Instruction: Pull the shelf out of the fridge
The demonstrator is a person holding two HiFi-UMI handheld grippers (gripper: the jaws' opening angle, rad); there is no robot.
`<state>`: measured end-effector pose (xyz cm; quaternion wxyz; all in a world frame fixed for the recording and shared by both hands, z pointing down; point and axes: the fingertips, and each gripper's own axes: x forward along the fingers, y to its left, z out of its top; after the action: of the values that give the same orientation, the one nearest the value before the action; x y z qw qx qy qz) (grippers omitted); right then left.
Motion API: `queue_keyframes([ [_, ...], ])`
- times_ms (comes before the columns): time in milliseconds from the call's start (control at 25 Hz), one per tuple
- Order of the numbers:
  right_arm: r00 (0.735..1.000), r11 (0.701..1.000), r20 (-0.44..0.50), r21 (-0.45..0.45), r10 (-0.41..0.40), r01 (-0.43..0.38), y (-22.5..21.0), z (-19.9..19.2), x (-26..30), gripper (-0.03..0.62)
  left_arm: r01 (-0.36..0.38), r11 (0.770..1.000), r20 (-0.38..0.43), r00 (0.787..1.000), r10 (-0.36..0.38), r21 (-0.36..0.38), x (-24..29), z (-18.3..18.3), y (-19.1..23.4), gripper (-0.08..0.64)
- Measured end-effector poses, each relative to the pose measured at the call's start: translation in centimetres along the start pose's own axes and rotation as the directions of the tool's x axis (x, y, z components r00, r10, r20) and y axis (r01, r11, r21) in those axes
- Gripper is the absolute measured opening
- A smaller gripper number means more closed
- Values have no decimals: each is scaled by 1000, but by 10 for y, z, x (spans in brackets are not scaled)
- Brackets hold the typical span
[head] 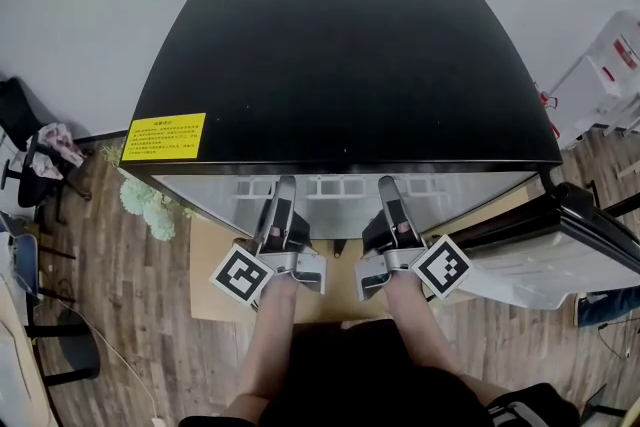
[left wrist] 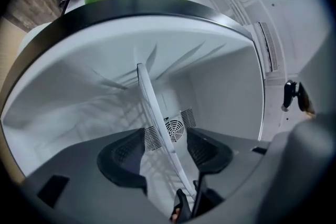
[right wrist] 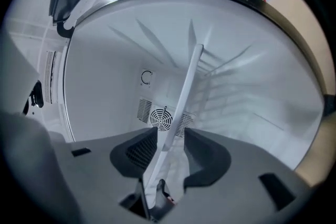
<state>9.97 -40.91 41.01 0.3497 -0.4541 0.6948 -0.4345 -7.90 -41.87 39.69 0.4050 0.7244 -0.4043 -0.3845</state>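
Note:
A black-topped fridge (head: 340,65) stands in front of me with its door (head: 560,245) swung open to the right. Both grippers reach into the white interior side by side. The shelf (left wrist: 152,107) shows as a thin white front rim with wire bars behind it. In the left gripper view the rim runs between the jaws of my left gripper (left wrist: 165,147), with a gap on each side, so it is open. The right gripper view shows the shelf (right wrist: 184,92) rim between the spread jaws of my right gripper (right wrist: 172,149), close to the left pad. From the head view, the left gripper (head: 283,190) and right gripper (head: 390,190) disappear under the fridge top.
A round fan vent (left wrist: 172,128) sits on the fridge's back wall. A yellow label (head: 165,137) marks the top's front left corner. Pale green flowers (head: 145,200) stand left of the fridge, beside an office chair (head: 40,160). A white rack (head: 610,65) stands at the right.

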Motion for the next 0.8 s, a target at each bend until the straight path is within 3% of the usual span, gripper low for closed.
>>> queue_keyframes([
  [160, 1000, 999, 14, 45, -4, 3, -5, 2, 7, 113, 7, 999, 37, 999, -6, -47, 7, 9, 4, 230],
  [320, 999, 999, 32, 31, -7, 6, -7, 10, 13, 93, -9, 996, 56, 998, 13, -84, 13, 13, 10, 220],
  [440, 999, 1000, 35, 21, -15, 15, -8, 12, 18, 77, -29, 995, 77, 996, 36, -94, 14, 16, 14, 122],
  [560, 999, 1000, 38, 25, -4, 3, -6, 13, 19, 32, -34, 995, 82, 996, 42, -98, 15, 17, 13, 76],
  [800, 999, 998, 49, 66, -10, 7, -8, 13, 19, 29, -43, 991, 94, 994, 55, -127, 15, 17, 14, 63],
])
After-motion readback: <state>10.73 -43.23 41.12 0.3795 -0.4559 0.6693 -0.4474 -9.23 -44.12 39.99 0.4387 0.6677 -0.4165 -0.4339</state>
